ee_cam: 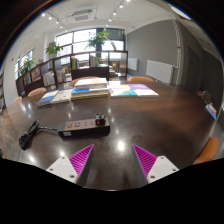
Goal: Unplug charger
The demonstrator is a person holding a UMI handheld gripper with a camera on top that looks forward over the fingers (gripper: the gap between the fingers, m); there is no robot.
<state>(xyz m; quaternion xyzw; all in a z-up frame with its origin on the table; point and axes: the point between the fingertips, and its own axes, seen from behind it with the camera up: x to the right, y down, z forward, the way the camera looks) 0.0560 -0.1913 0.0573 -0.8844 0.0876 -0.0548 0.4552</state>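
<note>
Here, tongs (112,160) open, dark glossy table (160,115), windowed room

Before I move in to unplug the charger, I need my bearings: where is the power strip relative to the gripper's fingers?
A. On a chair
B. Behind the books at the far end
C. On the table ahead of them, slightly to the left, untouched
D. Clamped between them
C: the power strip lies on the dark table beyond the open gripper, a clear gap from its fingers, with a charger plugged in.

Daylight enters through windows (85,42) upper centre. Ceiling lamps glare on the dark table (150,120). Strong fisheye bending at edges.
</note>
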